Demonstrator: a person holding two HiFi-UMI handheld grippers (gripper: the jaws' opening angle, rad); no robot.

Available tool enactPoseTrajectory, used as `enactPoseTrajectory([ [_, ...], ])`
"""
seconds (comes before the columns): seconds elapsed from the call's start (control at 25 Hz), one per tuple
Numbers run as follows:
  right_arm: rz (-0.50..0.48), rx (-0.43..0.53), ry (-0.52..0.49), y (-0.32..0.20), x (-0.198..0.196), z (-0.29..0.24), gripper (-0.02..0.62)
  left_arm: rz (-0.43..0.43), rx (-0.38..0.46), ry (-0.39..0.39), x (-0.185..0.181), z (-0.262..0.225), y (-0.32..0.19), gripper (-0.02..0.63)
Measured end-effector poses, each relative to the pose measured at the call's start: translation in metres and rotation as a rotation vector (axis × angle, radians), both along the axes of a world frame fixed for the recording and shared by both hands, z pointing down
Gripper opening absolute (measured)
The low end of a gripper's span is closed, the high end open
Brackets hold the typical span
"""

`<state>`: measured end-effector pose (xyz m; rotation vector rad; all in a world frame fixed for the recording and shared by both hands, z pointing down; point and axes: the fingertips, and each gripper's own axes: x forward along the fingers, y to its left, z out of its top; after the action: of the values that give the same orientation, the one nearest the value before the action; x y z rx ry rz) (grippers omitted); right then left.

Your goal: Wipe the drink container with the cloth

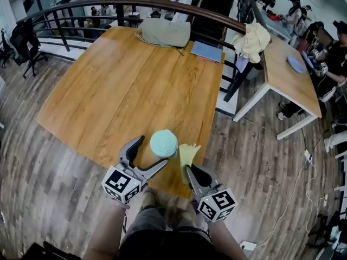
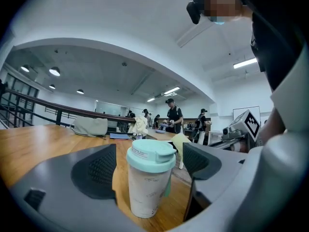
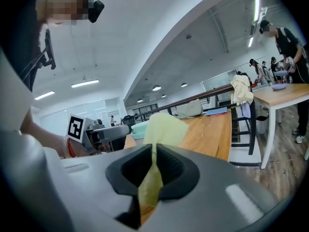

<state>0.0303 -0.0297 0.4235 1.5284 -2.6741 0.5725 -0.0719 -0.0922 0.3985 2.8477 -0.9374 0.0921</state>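
Note:
A pale drink cup with a mint-green lid (image 1: 163, 143) stands upright near the front edge of the wooden table (image 1: 119, 85). My left gripper (image 1: 152, 151) is open, one jaw on each side of the cup with a gap on both sides. In the left gripper view the cup (image 2: 149, 182) stands between the dark pads (image 2: 96, 170), untouched. My right gripper (image 1: 190, 170) is just right of the cup, shut on a yellow cloth (image 1: 187, 155). In the right gripper view the cloth (image 3: 161, 129) sticks up from the closed jaws (image 3: 153, 166); the cup is mostly hidden behind it.
A grey bag (image 1: 165, 32) and a blue folder (image 1: 206, 51) lie at the table's far end by a curved railing (image 1: 162, 4). A cream cloth (image 1: 252, 41) hangs on the railing. A white desk (image 1: 287, 75) with people stands at the right.

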Motion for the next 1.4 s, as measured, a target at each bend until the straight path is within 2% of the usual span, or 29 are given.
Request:
enactPoseTrajectory([
  [0.16,0.055,-0.012,0.0,-0.004,-0.001,0.005,0.035,0.147,0.027,-0.04,0.013,0.001,-0.01,0.422],
  [0.36,0.113,-0.029,0.007,-0.004,-0.002,0.009,0.035,0.309,0.025,-0.052,0.03,0.002,-0.017,0.423],
  [0.72,0.172,-0.04,0.033,-0.002,-0.002,0.014,0.035,0.455,0.051,-0.046,0.048,0.0,-0.02,0.43],
  [0.96,0.196,-0.037,0.027,-0.004,-0.006,0.015,0.035,0.497,0.097,-0.069,0.052,0.002,-0.022,0.43],
  [1.4,0.182,-0.026,0.013,-0.029,-0.026,0.015,0.035,0.438,0.028,0.057,0.04,-0.003,-0.051,0.412],
])
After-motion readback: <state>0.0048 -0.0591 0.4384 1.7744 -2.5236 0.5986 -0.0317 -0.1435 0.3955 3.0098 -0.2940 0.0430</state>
